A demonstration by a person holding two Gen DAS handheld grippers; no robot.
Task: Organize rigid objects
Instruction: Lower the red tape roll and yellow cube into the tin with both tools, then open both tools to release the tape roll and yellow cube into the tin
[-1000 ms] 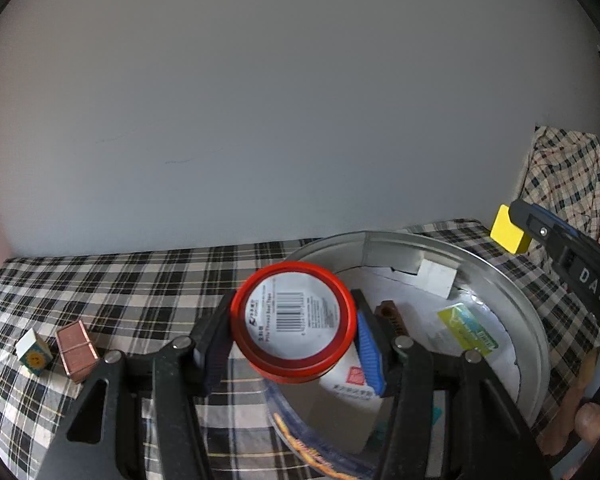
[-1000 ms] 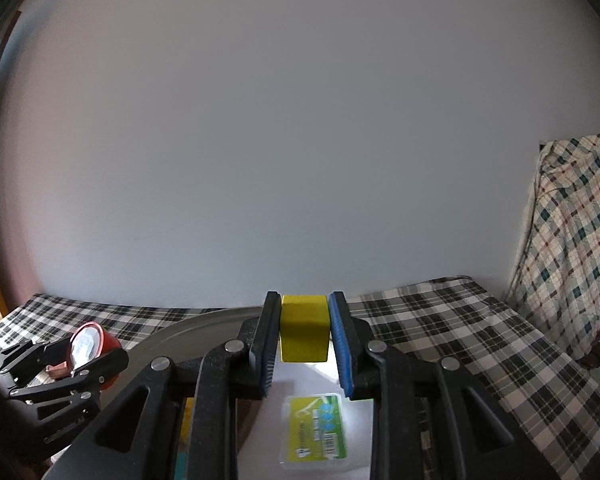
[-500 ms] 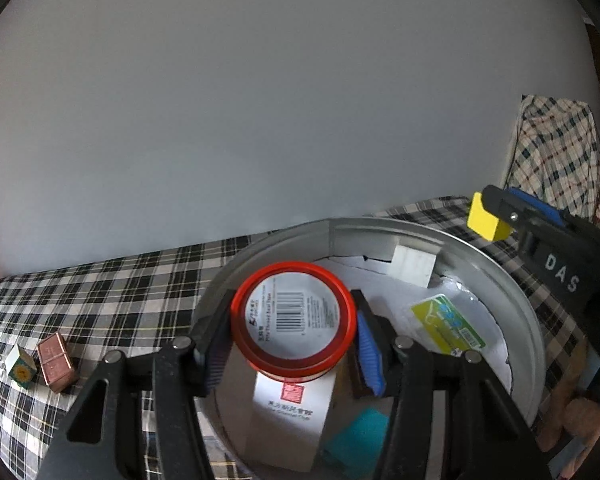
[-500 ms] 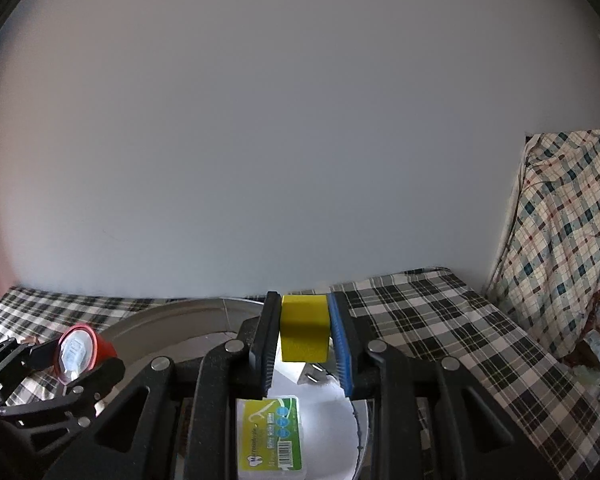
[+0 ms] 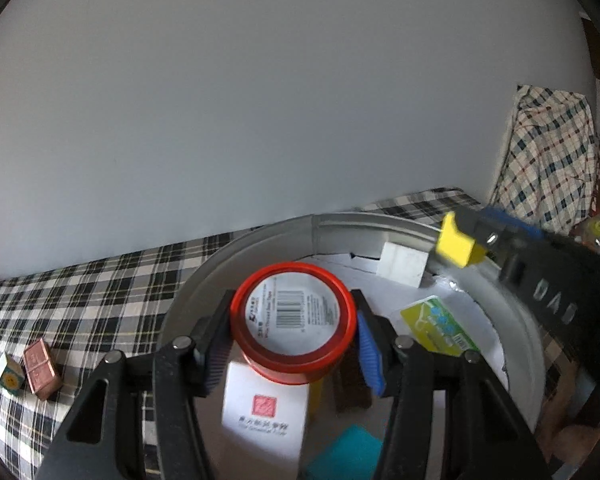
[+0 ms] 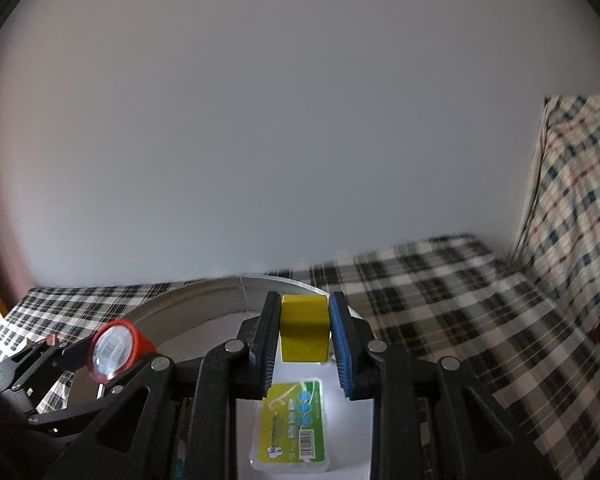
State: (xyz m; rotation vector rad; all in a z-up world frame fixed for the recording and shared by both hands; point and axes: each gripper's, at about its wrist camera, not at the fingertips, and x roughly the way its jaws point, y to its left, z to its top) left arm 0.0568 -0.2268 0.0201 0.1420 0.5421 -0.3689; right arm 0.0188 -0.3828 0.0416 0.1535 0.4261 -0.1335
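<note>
My left gripper [image 5: 294, 332] is shut on a round red tin [image 5: 294, 318] with a white barcode label, held above the big round metal basin [image 5: 260, 240]. The right gripper [image 6: 305, 330] is shut on a yellow block [image 6: 303, 330] over the basin's [image 6: 204, 292] far side. In the left wrist view that yellow block [image 5: 458, 244] hangs at the basin's right rim in the right gripper [image 5: 460, 242]. From the right wrist view the red tin [image 6: 114, 350] shows at the left in the left gripper [image 6: 100, 354].
Inside the basin lie a white box with a red stamp [image 5: 264, 412], a green-yellow floss pack [image 5: 440, 326] [image 6: 294, 426], a white block [image 5: 404, 264], a teal item [image 5: 348, 452] and a dark bar. On the checked cloth at the left sit a copper-coloured block [image 5: 40, 366] and a small cube [image 5: 10, 376].
Both grippers have moved over the basin with their loads still gripped. In the left view the basin now fills the lower frame and the small blocks have slid left.
</note>
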